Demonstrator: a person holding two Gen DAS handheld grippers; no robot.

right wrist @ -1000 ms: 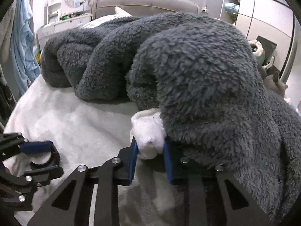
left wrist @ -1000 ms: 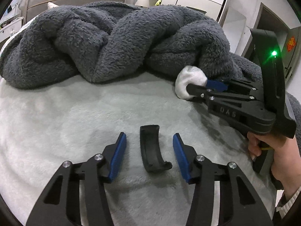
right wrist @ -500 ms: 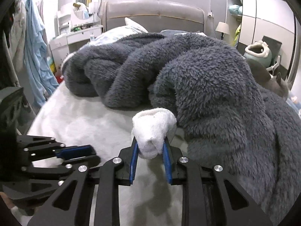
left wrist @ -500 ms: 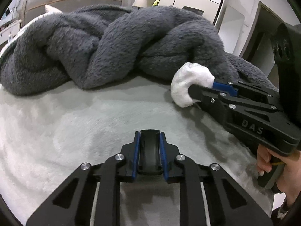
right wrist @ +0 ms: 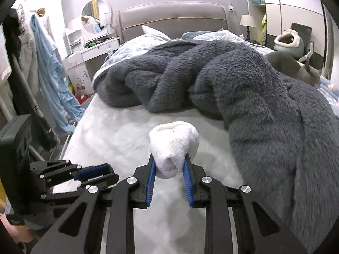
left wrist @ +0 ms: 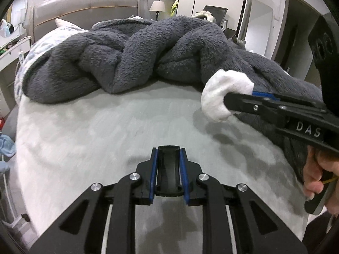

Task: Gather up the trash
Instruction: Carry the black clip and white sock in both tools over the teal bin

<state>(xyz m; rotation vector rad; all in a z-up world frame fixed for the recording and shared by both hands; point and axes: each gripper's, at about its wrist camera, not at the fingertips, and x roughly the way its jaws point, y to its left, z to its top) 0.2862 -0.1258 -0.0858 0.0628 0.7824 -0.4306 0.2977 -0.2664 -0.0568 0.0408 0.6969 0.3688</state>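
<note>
A curved black plastic piece sits clamped between the blue pads of my left gripper, lifted above the pale bed cover. My right gripper is shut on a rolled white sock, which sticks up past the pads, also off the bed. In the left wrist view the right gripper comes in from the right with the white sock at its tip, a hand on its grip. The left gripper shows at the lower left of the right wrist view.
A thick dark grey fleece blanket is bunched across the far half of the bed and runs down its right side. A grey cat lies beyond it. A padded headboard, dresser with round mirror and hanging clothes stand behind and left.
My left gripper closed on the black plastic piece and lifted it off the bed. My right gripper pulled the white sock out from beside the blanket and raised it.
</note>
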